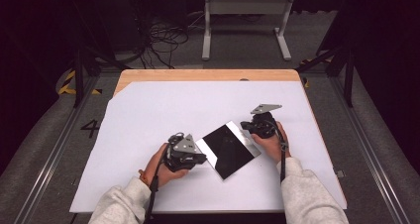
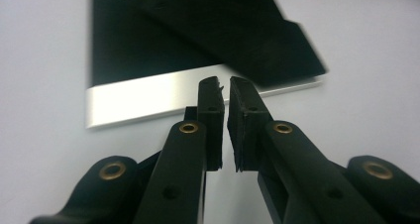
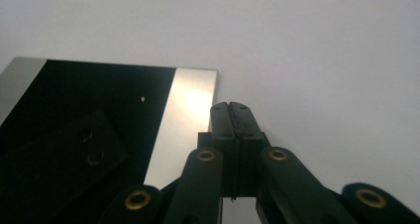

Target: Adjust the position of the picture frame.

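Black glossy panel (image 1: pixel 229 149) with silver strips on two opposite edges lies flat on the white sheet (image 1: pixel 148 115) covering the tabletop (image 1: pixel 208 75), rotated diagonal, sitting between the two hands. Left gripper (image 1: pixel 198 157) is at the panel's near-left silver edge; in the left gripper view its fingers (image 2: pixel 210 105) are nearly clenched, a thin slit between them, nothing in it, tips just short of or over the strip (image 2: pixel 148 97), can't tell if touching. Right gripper (image 1: pixel 246 126) is at the far-right corner; in the right gripper view its fingers (image 3: pixel 221 116) are fully clenched on nothing, tips just beside the silver strip (image 3: pixel 185 120) on the sheet side, apart from the edge or barely against it. My read: this is the setup step, both tools brought to opposite edges, no grasp made; looks like either nudging/squaring the panel with clenched tips or getting ready to pick it up. Next move, if a pickup: panel is thin and flush on the sheet, so the fingers must release wide, then one tip has to get under an edge, probably with the other tool bracing the opposite side so it doesn't slide. Glossy face likely slippery; grip on the edge, not the face.
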`<state>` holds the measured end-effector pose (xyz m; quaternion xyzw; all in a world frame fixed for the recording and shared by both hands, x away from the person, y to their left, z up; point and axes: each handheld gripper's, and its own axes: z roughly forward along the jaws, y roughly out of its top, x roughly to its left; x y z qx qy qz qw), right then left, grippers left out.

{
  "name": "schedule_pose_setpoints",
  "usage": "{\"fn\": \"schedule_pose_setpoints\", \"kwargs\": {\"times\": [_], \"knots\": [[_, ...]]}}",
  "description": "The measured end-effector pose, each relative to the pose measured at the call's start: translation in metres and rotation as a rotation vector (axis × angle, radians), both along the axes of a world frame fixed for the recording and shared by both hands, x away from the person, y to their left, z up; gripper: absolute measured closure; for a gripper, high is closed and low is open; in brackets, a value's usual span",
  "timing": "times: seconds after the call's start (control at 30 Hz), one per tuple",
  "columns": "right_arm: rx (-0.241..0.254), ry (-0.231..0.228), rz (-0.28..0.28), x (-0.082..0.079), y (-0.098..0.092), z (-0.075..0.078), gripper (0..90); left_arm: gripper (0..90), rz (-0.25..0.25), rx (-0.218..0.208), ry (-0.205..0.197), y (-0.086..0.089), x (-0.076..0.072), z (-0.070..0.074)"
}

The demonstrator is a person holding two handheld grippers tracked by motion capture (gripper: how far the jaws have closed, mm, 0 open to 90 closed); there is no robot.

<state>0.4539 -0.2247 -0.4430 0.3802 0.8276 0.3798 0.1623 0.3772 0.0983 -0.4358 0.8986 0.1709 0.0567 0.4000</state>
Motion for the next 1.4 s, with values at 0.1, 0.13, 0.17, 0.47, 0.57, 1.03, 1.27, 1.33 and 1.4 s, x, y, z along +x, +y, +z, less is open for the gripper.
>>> {"fn": "schedule_pose_setpoints", "kwargs": {"times": [0.1, 0.13, 0.17, 0.47, 0.57, 1.03, 1.27, 1.33, 1.4], "knots": [[0.028, -0.005, 0.018, -0.013, -0.011, 0.006, 90.0, 84.7, 0.081, 0.002, 0.002, 0.018, 0.014, -0.003], [0.023, -0.007, 0.028, -0.019, -0.013, 0.009, 90.0, 84.8, 0.096, 0.001, 0.005, 0.022, 0.017, -0.005], [0.019, -0.004, 0.034, -0.023, -0.014, 0.01, 90.0, 84.9, 0.112, -0.002, 0.013, 0.026, 0.021, -0.007], [-0.001, -0.02, 0.116, -0.069, -0.02, 0.013, 90.0, 85.2, 0.165, 0.01, 0.007, 0.031, 0.04, -0.01], [-0.005, -0.02, 0.123, -0.078, -0.023, 0.013, 90.0, 85.3, 0.174, 0.016, 0.012, 0.03, 0.044, -0.012], [-0.055, 0.015, 0.11, -0.096, -0.034, -0.005, 90.0, 85.4, 0.172, 0.045, 0.032, 0.015, 0.057, -0.022], [-0.047, 0.0, 0.075, -0.094, -0.037, -0.006, 90.0, 85.5, 0.17, 0.042, 0.047, 0.014, 0.058, -0.024], [-0.039, 0.001, 0.074, -0.093, -0.038, -0.007, 90.0, 85.4, 0.164, 0.039, 0.055, 0.014, 0.058, -0.024], [-0.033, -0.002, 0.073, -0.093, -0.039, -0.008, 90.0, 85.6, 0.156, 0.038, 0.061, 0.013, 0.058, -0.024]]}}
